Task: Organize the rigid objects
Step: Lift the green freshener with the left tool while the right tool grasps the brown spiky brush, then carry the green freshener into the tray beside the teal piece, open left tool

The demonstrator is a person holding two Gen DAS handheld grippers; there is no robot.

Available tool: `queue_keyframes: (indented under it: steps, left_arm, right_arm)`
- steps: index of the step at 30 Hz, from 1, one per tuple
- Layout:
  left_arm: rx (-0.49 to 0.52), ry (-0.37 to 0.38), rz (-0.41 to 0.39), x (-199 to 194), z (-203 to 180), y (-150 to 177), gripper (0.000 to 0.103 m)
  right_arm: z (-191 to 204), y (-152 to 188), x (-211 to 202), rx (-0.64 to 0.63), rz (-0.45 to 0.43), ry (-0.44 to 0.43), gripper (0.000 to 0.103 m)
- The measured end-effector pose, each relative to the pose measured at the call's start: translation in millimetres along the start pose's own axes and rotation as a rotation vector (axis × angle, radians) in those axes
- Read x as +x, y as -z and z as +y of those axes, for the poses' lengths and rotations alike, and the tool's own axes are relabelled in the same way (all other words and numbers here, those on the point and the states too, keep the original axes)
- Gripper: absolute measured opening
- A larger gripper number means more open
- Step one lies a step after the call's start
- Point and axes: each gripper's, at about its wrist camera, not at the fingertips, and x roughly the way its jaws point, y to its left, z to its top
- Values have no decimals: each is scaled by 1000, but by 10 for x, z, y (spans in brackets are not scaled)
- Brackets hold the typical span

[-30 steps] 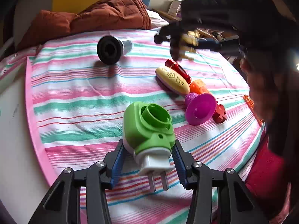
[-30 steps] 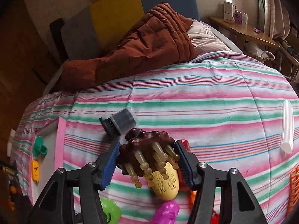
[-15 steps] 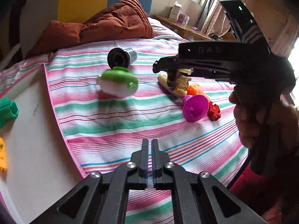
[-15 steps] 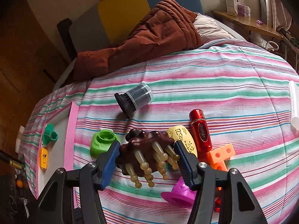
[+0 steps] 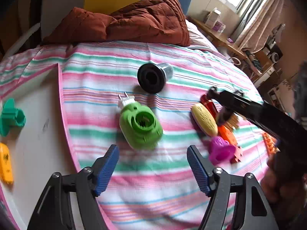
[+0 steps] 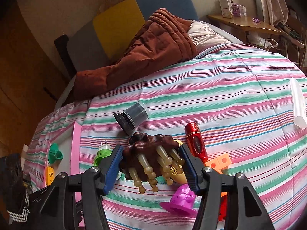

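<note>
The left gripper (image 5: 152,165) hangs over the striped sheet (image 5: 145,195) with its jaws wide and opening, nothing between them. Just beyond its tips the green plug-in (image 5: 141,127) lies on the sheet, prongs pointing away, clear of both pads.

The right gripper (image 6: 151,167) has its jaws partly closed on the brown scalp massager (image 6: 149,153); both blue pads press its sides and its knobbed prongs hang toward the camera. It is held above the sheet.

Under and just past the massager, a cluster lies on the bed: a magenta hat-shaped piece (image 6: 181,201) nearest, orange blocks (image 6: 218,163) to its right, a cream oval (image 5: 204,119) partly hidden by the prongs, and a red bottle (image 6: 195,142) beside it.

To the left, a white board with a pink edge (image 6: 75,153) lies on the bed, carrying a teal piece (image 5: 10,117) and a yellow piece (image 5: 5,164).

Farther on, a black-capped clear cup (image 6: 133,116) lies on its side, apart from the cluster. At the far right edge lies a white tube (image 6: 298,103). Beyond, a rust-brown quilt (image 6: 149,51) is bunched at the head of the bed.
</note>
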Motion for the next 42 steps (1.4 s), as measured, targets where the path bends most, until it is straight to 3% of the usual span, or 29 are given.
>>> queue_keyframes:
  steps: [3, 6, 7, 8, 12, 22, 24, 27, 36, 42]
  left_arm:
    - [-5, -59, 30, 188, -4, -150, 83]
    - [-28, -103, 72, 411, 49, -244, 82]
    - [-34, -101, 82, 471, 65, -260, 80]
    - [-27, -104, 87, 511, 65, -261, 64]
    - [34, -96, 42, 484, 9, -153, 61]
    - [101, -43, -137, -340, -2, 245, 60]
    - [100, -46, -161, -493, 38, 314, 52]
    - [65, -35, -167, -632, 177, 386, 52]
    - [69, -11, -205, -913, 442, 678, 51]
    - [60, 9, -241, -1091, 550, 779, 51]
  right_arm:
    - [-5, -12, -12, 1, -7, -2, 60]
    - [33, -8, -7, -22, -8, 5, 60]
    - [52, -6, -5, -35, -8, 7, 60]
    - [70, -3, 0, -47, -9, 11, 60]
    - [129, 12, 31, -95, -5, 35, 60]
    - [161, 51, 112, -123, 35, 22, 60]
    - [215, 85, 155, -146, 66, 0, 60]
    - [336, 174, 223, -198, 107, -22, 60]
    - [604, 482, 516, -380, 240, 51, 60]
    - [609, 502, 525, -402, 242, 59, 60]
